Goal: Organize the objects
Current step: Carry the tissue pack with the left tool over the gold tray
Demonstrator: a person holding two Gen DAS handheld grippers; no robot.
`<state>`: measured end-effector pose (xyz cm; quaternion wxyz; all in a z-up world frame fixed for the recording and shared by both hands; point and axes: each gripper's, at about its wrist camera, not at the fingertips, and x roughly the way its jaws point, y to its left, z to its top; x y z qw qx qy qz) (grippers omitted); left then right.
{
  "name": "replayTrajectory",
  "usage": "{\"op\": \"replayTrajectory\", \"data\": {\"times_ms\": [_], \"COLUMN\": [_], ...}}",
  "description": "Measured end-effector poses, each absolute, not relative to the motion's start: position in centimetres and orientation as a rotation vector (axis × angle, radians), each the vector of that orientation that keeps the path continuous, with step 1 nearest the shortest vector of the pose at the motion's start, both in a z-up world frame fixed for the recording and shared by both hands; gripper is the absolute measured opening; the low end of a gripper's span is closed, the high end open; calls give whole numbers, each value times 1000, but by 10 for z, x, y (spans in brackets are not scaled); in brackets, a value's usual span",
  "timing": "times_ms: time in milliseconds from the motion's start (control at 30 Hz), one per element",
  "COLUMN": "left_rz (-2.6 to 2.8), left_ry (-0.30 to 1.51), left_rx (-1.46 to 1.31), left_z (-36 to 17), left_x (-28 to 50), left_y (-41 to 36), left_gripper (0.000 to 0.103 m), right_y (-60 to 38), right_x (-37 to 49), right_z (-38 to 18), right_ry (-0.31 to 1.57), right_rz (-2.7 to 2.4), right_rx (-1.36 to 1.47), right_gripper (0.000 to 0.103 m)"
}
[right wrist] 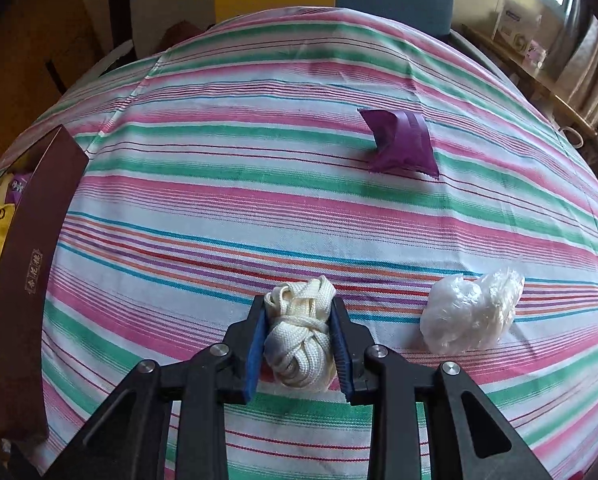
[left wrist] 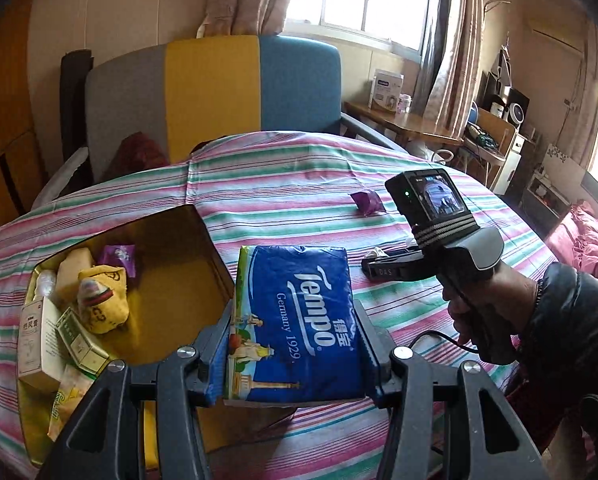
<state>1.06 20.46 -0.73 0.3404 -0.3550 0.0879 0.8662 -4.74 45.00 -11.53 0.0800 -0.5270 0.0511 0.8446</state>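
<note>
Clamped between the blue pads of the left gripper (left wrist: pixel 295 344): a blue Tempo tissue pack (left wrist: pixel 299 320), long axis running away from the camera along the fingers, printed face up, lifted above the striped tablecloth (left wrist: pixel 299 184). Just left of the pack, an open box (left wrist: pixel 203 232) with a yellow lining, holding small cartons, a yellow pouch and a purple sachet.

Gripped tight in the right gripper (right wrist: pixel 299 344): a bundle of cream lace (right wrist: pixel 299 340), knotted into a lump, long axis along the fingers, resting on or just above the cloth, cannot tell which. Just right of it, a crumpled clear plastic bag (right wrist: pixel 471 312). Farther off, well apart, a purple packet (right wrist: pixel 399 142) lying on the cloth.
</note>
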Motion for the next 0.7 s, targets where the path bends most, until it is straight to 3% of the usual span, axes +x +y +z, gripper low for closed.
{"op": "replayTrajectory", "data": {"times_ms": [433,700], "left_rz": [2295,2390], "left_ry": [132,-130], "left_rx": [-1000,-1150], "left_z": [-17,-23], "left_x": [-7,-52], "left_y": [157,82], "left_gripper": [52,52], "right_y": [445,440], "right_x": [-47,-46], "right_z": [-111,-110], "right_ry": [96,55], "right_rz": [2520,2517], "right_rx": [-1561,-1560], "right_gripper": [31,31]}}
